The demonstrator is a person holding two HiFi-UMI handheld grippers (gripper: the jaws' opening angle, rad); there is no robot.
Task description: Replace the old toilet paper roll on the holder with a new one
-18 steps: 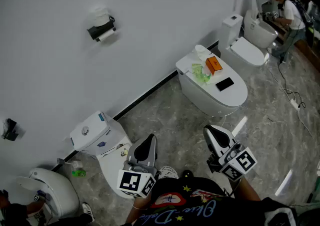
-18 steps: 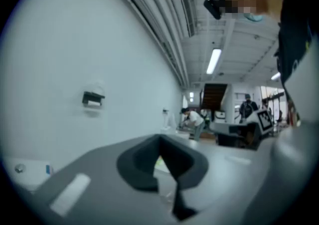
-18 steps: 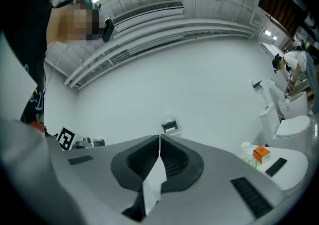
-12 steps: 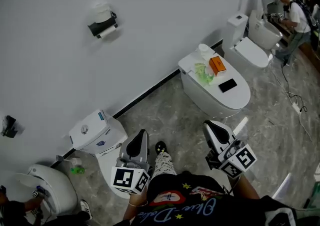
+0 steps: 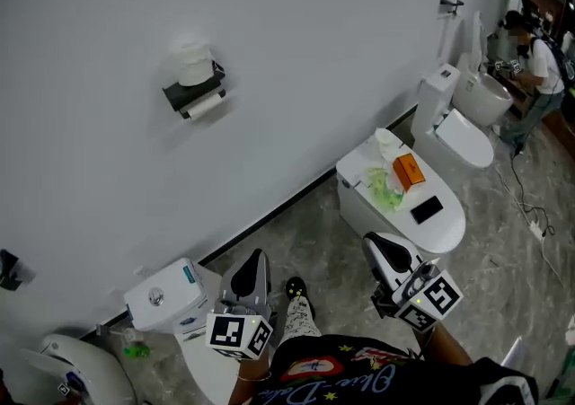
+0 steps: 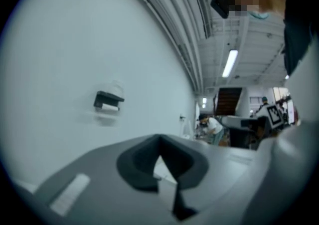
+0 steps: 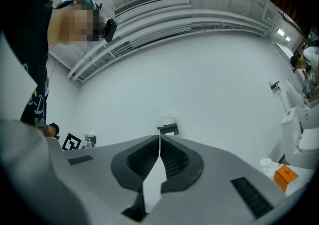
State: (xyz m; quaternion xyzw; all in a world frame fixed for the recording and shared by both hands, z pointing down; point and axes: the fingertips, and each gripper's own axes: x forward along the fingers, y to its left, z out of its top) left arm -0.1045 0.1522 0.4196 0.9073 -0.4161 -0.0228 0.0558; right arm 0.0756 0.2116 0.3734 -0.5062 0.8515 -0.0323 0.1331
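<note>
Head view: a matte black wall holder point(image 5: 190, 92) carries a thin white paper roll point(image 5: 206, 107) underneath and a plump wrapped white roll point(image 5: 191, 60) on its shelf. An orange carton point(image 5: 409, 170), its print unreadable, and a black phone point(image 5: 426, 209) lie on the glossy white toilet lid point(image 5: 404, 219).

Left gripper view: the grey plastic left gripper point(image 5: 254, 264) is pressed together, pinching nothing.

Right gripper view: the right gripper point(image 5: 382, 249) has ribbed pads that meet, empty, just below the holder.
</note>
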